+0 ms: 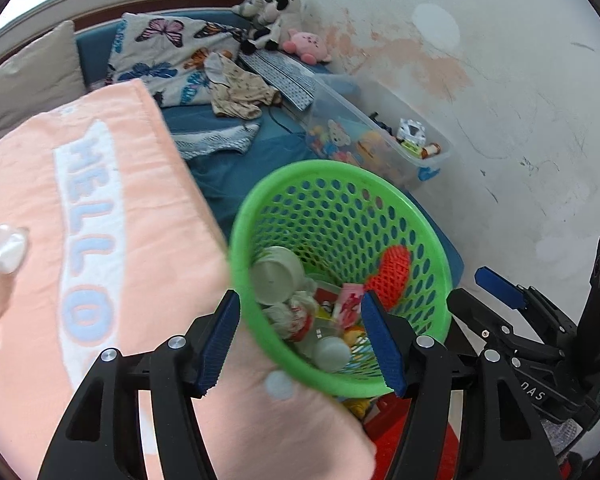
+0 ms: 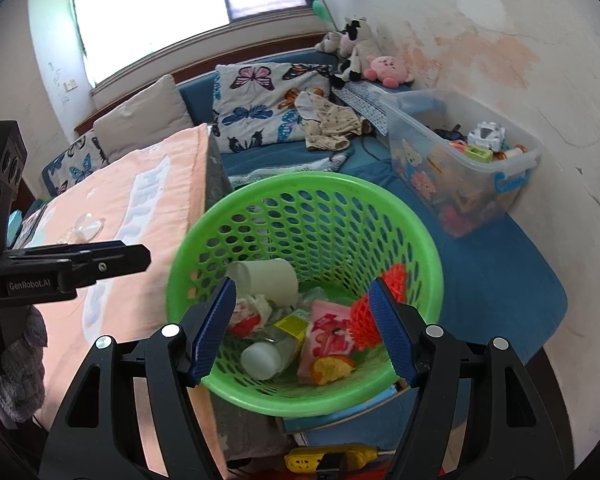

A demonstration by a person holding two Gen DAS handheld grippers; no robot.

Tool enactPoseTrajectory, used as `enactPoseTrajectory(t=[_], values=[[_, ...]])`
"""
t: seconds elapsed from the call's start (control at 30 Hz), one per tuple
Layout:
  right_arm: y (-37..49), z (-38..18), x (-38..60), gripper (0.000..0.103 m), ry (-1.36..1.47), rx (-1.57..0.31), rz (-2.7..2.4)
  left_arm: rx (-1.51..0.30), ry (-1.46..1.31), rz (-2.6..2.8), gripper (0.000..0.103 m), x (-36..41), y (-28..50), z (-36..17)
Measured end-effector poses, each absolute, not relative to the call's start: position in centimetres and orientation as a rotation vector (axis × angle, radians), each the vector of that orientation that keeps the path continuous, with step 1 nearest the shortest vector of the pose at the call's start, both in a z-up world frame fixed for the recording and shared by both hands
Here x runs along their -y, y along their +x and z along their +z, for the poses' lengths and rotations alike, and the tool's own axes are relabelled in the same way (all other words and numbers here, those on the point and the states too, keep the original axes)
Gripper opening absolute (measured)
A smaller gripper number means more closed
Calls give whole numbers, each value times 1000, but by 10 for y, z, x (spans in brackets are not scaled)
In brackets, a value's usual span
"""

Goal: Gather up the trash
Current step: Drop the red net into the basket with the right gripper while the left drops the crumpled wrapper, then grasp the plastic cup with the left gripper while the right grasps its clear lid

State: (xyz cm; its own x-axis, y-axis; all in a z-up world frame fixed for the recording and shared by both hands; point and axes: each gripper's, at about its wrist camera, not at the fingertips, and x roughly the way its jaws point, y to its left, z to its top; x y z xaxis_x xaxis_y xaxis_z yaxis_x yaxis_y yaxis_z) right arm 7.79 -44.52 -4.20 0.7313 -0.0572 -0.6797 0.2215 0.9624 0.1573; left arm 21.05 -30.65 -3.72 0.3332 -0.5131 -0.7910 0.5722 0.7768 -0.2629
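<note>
The green basket (image 2: pixel 304 280) of trash sits just ahead of my right gripper (image 2: pixel 302 328) and left gripper (image 1: pixel 298 344); both gape wide, empty.

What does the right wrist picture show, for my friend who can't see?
The open right gripper hangs over a green basket holding a paper cup, a plastic bottle and wrappers. Beside it is a peach towel and a blue bed.

Bright window (image 2: pixel 148 4) at back, daylight. Stained, cracked white wall (image 2: pixel 520 60) on right. Blue bed (image 2: pixel 480 264) with butterfly pillow (image 2: pixel 260 100), beige cushion (image 2: pixel 140 120), plush toys (image 2: pixel 364 56) in corner, clear toy bin (image 2: pixel 460 168) beside wall.
</note>
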Motion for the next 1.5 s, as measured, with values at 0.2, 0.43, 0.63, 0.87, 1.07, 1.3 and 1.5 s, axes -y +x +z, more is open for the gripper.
enactPoseTrajectory(t=[0.2, 0.43, 0.63, 0.87, 1.07, 1.3, 1.5], values=[[84, -37, 423, 69, 204, -729, -114, -975, 53, -641, 60, 269, 213, -29], [92, -30, 401, 69, 173, -720, -69, -958, 27, -577, 60, 230, 214, -26], [104, -29, 383, 69, 152, -726, -23, -928, 2, -511, 60, 195, 214, -21], [122, -28, 351, 69, 119, -732, 45, -899, -6, -380, 65, 140, 224, -21], [137, -28, 325, 69, 95, -738, 101, -930, -26, -256, 71, 87, 248, -40], [158, -29, 297, 69, 71, -753, 151, -968, -25, -197, 74, 55, 276, -65], [175, -31, 279, 69, 47, -768, 181, -973, 9, -203, 76, 60, 296, -75]])
